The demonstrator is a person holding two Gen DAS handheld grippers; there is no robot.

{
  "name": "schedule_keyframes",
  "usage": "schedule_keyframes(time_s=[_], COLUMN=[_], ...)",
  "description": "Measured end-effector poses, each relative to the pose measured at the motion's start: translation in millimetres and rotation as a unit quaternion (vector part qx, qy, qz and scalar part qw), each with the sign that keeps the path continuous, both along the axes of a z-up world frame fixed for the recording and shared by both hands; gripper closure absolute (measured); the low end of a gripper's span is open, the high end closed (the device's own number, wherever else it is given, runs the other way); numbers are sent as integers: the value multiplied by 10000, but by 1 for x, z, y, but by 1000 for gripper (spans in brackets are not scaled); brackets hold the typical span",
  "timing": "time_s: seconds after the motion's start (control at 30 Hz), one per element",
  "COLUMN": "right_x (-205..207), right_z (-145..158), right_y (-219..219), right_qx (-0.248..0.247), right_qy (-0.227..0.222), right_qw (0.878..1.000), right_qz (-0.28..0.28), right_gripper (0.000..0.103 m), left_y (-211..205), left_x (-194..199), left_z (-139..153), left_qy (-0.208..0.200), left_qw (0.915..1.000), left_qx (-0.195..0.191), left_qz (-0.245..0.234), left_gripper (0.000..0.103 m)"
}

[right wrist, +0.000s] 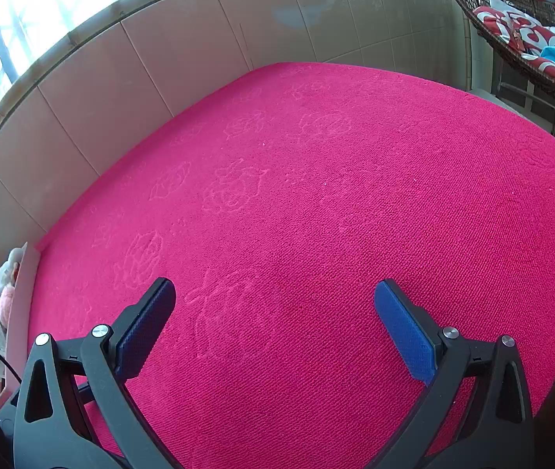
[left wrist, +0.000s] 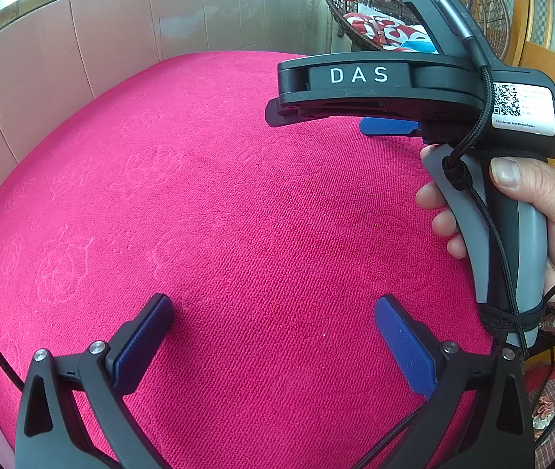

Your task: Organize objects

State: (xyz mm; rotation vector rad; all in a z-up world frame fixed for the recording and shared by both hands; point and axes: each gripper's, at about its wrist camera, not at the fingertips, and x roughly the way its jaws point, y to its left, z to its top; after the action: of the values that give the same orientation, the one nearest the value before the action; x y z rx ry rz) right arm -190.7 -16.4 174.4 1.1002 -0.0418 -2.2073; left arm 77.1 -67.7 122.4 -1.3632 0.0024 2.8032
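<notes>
Spread fingers (left wrist: pixel 402 346) over pink cloth (left wrist: pixel 238 195)

The left gripper (left wrist: pixel 273 336) is held wide apart above a pink cloth (left wrist: pixel 218 203), with nothing between its blue pads (left wrist: pixel 404 346). The right gripper (left wrist: pixel 388 127) is gripped by a hand (left wrist: pixel 543 215) at the right.

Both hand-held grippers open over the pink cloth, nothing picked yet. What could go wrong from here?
1. The right hand-held gripper hangs close ahead of the left hand-held gripper; the two could collide.
2. A black braided cable runs down the right handle and could snag.
3. The pink cloth looks textured and soft; open fingers lowered onto it could catch and drag it.
</notes>
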Motion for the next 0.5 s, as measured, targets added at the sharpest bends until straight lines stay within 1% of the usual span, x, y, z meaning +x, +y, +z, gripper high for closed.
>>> schedule_keyframes(time_s=[0.5], right_x=[1], right_z=[-1], right_y=[0], right_qx=[70], right_qy=[20], right_qw=[10000], right_qz=[-6], right_gripper=[0], left_y=[1], left_x=[-1], left_z=[-1], left_qy=[-1], left_qw=[10000], left_qx=[-5], left_qz=[3], left_gripper=[0])
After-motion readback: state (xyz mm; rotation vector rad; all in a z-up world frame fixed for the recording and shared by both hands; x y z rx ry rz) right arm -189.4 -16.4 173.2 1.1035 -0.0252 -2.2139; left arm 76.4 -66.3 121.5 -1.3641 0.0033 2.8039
